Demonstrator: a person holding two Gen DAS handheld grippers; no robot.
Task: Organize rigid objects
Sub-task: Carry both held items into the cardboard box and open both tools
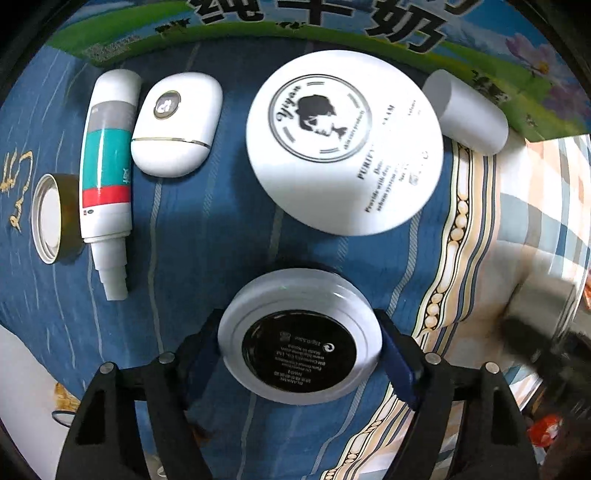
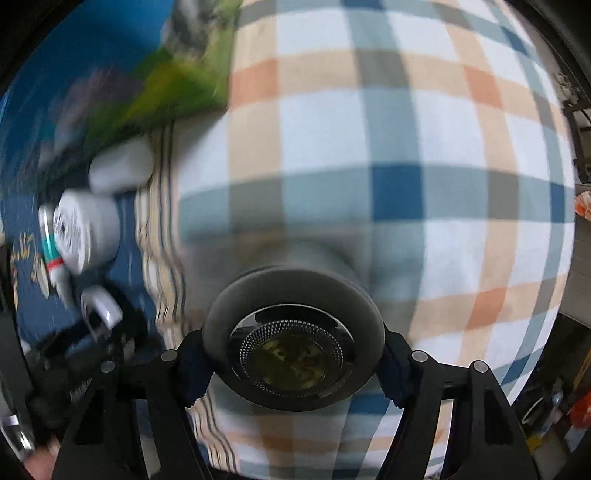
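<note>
left jar: a round white cosmetic jar (image 1: 299, 338) with a black label disc facing the camera sits between the jaws of the left gripper (image 1: 301, 350); the blue pads lie against its two sides, so it is held, above the blue printed cloth (image 1: 184, 240).
right jar: a dark grey round container (image 2: 293, 336) with a shiny perforated centre is clamped between the jaws of the right gripper (image 2: 293, 363), pads touching both sides; it hangs over the plaid blanket (image 2: 406, 147).
big white jar: a wide white cream jar (image 1: 345, 142) with a black portrait logo lies on the blue cloth beyond the left jar, apart from it.
white cylinder: a plain white cylinder (image 1: 467, 112) lies on its side just beside the big jar, at the cloth's right edge near the green-printed carton (image 1: 258, 33).
white case: an oval white case (image 1: 177, 123) with a thin gold line rests to the left of the big jar.
tube: a white, teal and red tube (image 1: 107, 173) lies touching or just beside the case, nozzle toward the camera.
tape roll: a brown roll of tape (image 1: 55, 218) stands on edge beside the tube, at the far left of the cloth.
right view: blurred at its left side, where the same white items show only faintly.
</note>
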